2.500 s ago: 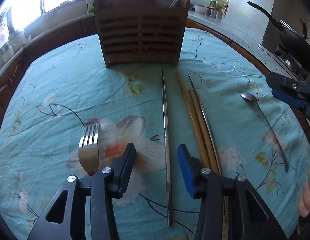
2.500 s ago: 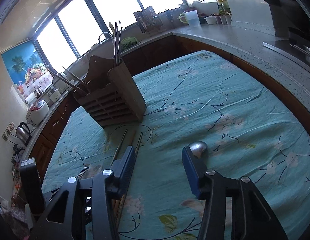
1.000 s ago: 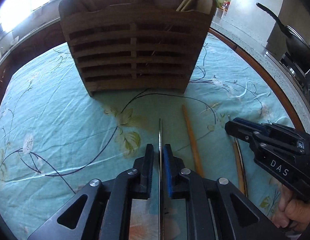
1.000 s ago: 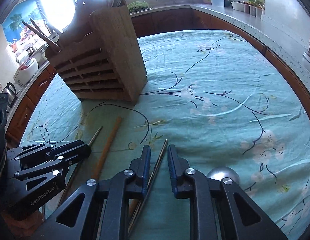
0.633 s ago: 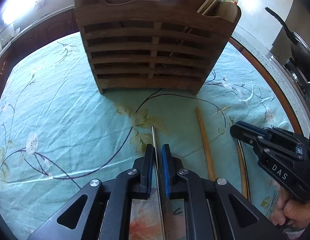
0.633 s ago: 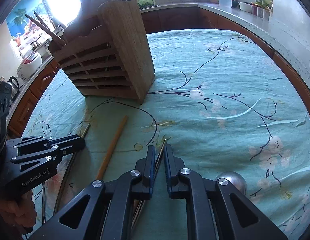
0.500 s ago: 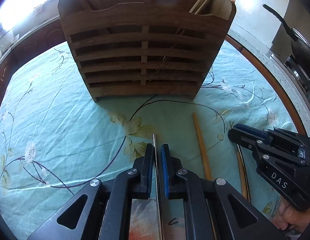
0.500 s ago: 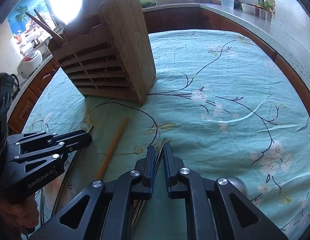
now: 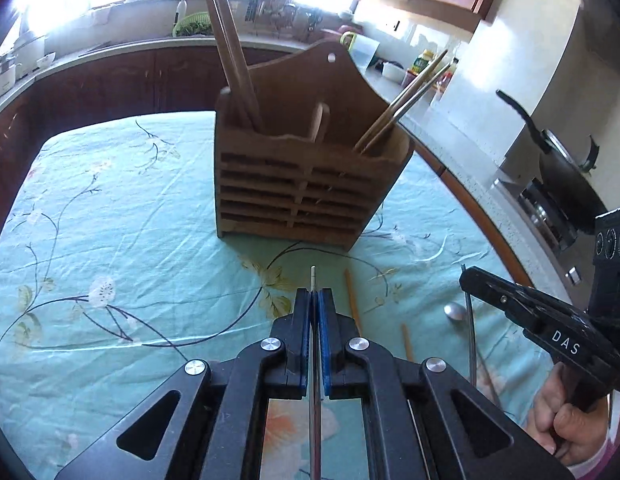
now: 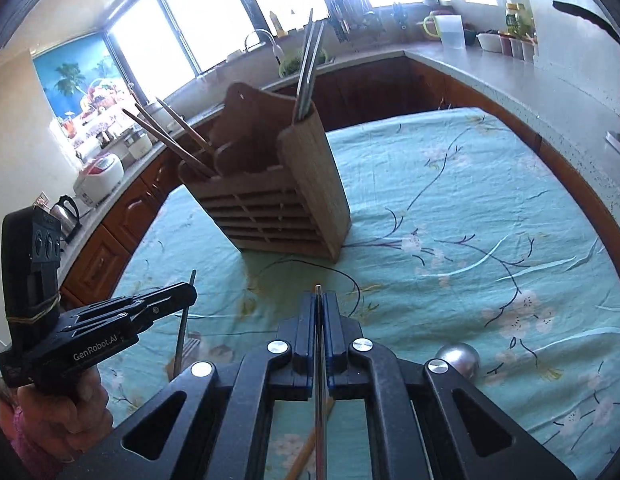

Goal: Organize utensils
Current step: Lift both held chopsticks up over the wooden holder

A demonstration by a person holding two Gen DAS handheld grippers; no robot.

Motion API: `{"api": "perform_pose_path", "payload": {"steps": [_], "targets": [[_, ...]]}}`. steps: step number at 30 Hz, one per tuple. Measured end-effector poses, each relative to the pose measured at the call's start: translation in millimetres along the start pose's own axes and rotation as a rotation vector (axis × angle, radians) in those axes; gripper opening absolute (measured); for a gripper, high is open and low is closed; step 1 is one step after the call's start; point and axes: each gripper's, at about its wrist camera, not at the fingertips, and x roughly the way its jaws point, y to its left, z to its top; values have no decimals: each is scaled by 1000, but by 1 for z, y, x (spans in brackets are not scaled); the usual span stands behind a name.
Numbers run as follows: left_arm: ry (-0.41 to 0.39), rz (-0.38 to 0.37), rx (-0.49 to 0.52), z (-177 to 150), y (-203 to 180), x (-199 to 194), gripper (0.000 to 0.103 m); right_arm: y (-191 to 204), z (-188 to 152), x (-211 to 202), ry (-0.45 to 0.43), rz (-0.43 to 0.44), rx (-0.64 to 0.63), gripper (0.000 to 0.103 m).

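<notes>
My left gripper (image 9: 314, 294) pinches a metal chopstick (image 9: 313, 276) whose tip pokes out past the blue pads; the jaws are closing tight on it. My right gripper (image 10: 318, 296) is also closing on a second metal chopstick (image 10: 318, 289), held above the cloth. Each gripper shows in the other's view: the right gripper (image 9: 466, 276) and the left gripper (image 10: 190, 290). Ahead stands the wooden utensil holder (image 9: 306, 184) (image 10: 278, 208). Wooden chopsticks (image 9: 230, 52) are in its left compartment and metal ones (image 9: 406, 96) in its right.
On the teal floral tablecloth (image 9: 110, 220) lie two wooden chopsticks (image 9: 352, 300), a spoon (image 9: 454, 312) (image 10: 458, 356) and a fork (image 10: 192, 344). A pan (image 9: 562, 160) sits on the stove at right. A kettle (image 10: 66, 208) and rice cooker (image 10: 98, 176) stand on the counter at left.
Both grippers, open at first, closed on a metal chopstick each. In the last half second they rose, lifting the chopsticks off the cloth, and the holder's top came into view.
</notes>
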Motion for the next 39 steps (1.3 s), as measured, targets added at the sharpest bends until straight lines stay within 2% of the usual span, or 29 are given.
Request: {"api": "perform_pose_path", "payload": {"steps": [10, 16, 24, 39], "targets": [[-120, -69, -7, -22, 10, -98, 3, 21, 5, -78, -145, 41, -35, 4], [-165, -89, 1, -30, 14, -132, 3, 30, 10, -105, -198, 43, -54, 4], [-228, -80, 7, -25, 15, -156, 3, 37, 23, -115, -242, 58, -75, 4], [-339, -40, 19, 9, 20, -168, 3, 43, 60, -114, -307, 63, -96, 4]]}}
